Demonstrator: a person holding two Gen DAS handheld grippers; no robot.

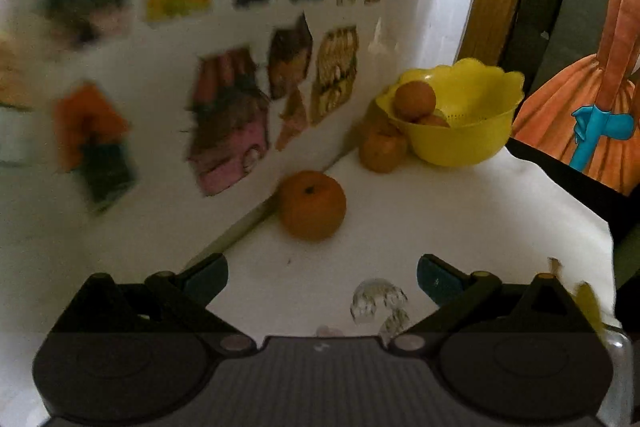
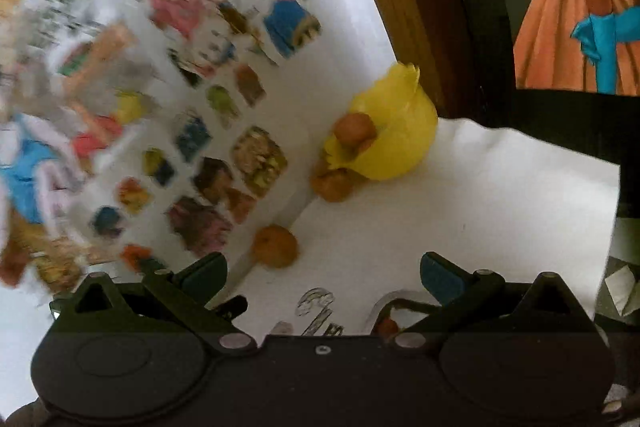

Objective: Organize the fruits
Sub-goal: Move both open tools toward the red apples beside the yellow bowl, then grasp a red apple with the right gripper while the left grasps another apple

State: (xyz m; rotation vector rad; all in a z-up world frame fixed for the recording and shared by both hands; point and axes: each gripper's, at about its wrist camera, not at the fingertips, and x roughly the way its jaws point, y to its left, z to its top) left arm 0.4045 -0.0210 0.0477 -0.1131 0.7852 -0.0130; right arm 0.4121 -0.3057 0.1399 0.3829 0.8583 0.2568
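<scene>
A white cloth (image 1: 460,219) with soft folds is spread over the table. At its far right corner a yellow plastic bowl (image 1: 472,131) is placed; its rim is scalloped and small drain holes are seen in its inner wall, like a colander. Two round oranges (image 1: 416,101) are held inside it, one resting above the other. A further orange (image 1: 382,149) with a dull, slightly uneven skin is set on the cloth, touching the left side of the bowl. A larger orange (image 1: 312,205) with a dark stem mark on top lies alone on the cloth, nearer and more to the left, close to the white wall (image 1: 160,219).

The wall is covered with many colourful stickers (image 1: 228,119) of cartoon figures; they are blurred and no writing can be read on them. At the far right, an orange pleated fabric (image 1: 596,115) with a blue bow is seen.

The left gripper (image 1: 322,279) is spread wide over the cloth and nothing is held between its dark blue pads; the lone orange is beyond it, apart. The right gripper (image 2: 324,279) is spread wide also, with nothing between its pads. A small clear glossy object (image 1: 378,303) lies on the cloth near the grippers; what it is cannot be told.
</scene>
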